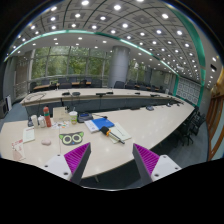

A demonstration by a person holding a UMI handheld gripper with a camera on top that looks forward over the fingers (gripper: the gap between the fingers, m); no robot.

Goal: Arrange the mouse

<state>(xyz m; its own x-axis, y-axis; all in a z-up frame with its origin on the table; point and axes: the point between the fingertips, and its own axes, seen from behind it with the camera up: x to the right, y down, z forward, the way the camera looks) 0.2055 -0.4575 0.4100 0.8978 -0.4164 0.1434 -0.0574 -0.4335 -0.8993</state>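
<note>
My gripper (111, 152) hangs above the near end of a long pale table (150, 128), open, with only bare tabletop between its purple pads (76, 159). I cannot make out a mouse among the small things on the table. Just beyond the left finger lies a white and green roll-shaped item (72, 139). Further ahead rest a blue book (98, 124) and white papers (118, 131).
Bottles and cups (45, 119) stand at the left of the table, with a pink item (46, 141) near them. A second long table (100, 98) with chairs runs across the room behind. Windows and a column (120, 68) close the back.
</note>
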